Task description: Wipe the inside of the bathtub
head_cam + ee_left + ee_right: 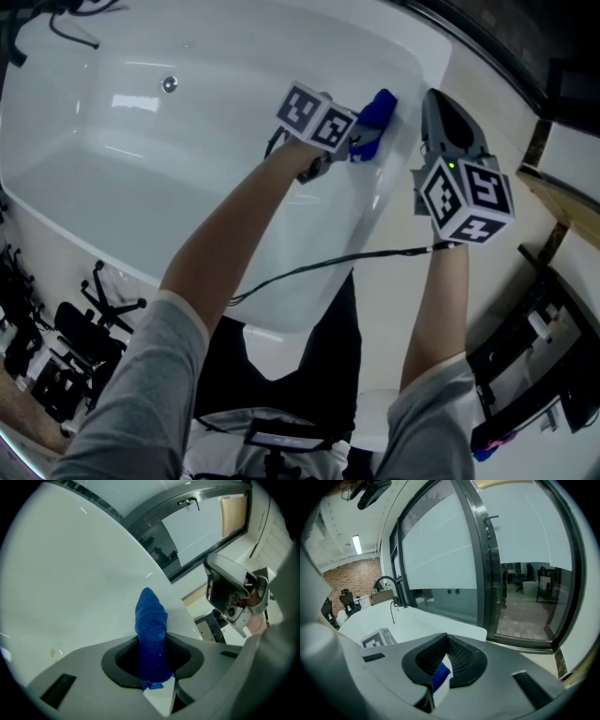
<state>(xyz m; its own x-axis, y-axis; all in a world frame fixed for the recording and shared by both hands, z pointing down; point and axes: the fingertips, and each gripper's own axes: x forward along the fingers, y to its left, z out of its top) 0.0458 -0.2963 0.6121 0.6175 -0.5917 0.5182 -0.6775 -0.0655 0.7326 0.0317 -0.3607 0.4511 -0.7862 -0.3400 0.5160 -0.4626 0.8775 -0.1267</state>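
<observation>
Head view first: the left gripper [360, 141] reaches out over the white bathtub [178, 173] with a blue cloth [378, 111] pinched in its tip. The cloth appears pressed to the inner wall at the far right, just under the rim, which reads to me as the wiping stroke itself, worked high on the side. The right gripper [442, 112] hangs just beside it on the right, over the rim, carrying nothing; I'd judge it is parked there so it stays out of the cloth's way. A black cable [319, 265] trails across the near rim, and the drain fitting [170, 84] sits well apart at the far left. Over to the left gripper view: the left gripper [154, 670] has its jaws clamped on the blue cloth [151, 620], which stands out past them as a bunched wad, its tip up against the curved wall of the bathtub [70, 573]; bunching it probably gives a firm pad to rub with. The right gripper [234, 597] shows off to the right. Now the right gripper view: the right gripper [445, 660] has its jaws drawn together with nothing gripped, only a small blue-and-white sliver at the seam that I cannot identify. It points away from the work toward a glass door [440, 550], with the rim of the bathtub [412, 620] and a dark tap [388, 581] at the left
</observation>
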